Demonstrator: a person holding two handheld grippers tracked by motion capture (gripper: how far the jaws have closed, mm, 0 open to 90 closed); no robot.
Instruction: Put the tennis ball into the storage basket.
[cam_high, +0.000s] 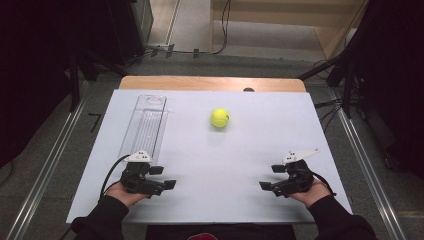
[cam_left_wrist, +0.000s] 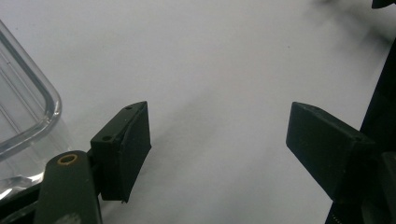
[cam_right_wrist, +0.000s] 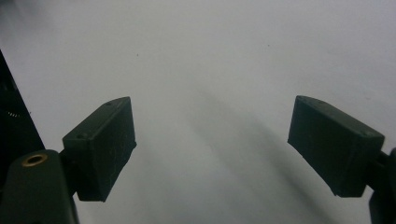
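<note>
White table (cam_high: 250, 165) (ball (cam_high: 219, 118) untouched).

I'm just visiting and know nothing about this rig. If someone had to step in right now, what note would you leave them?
Left gripper: jaws open, nothing between them, low over the white table, just in front of the clear plastic tray.
Right gripper: jaws open, holding nothing, near the table's front right.
Tennis ball: loose on the table, mid-back, right of the tray, away from both grippers.
Done: nothing picked up, tray looks empty.
Left: probably grasp the ball; perhaps it goes into the tray.
</note>
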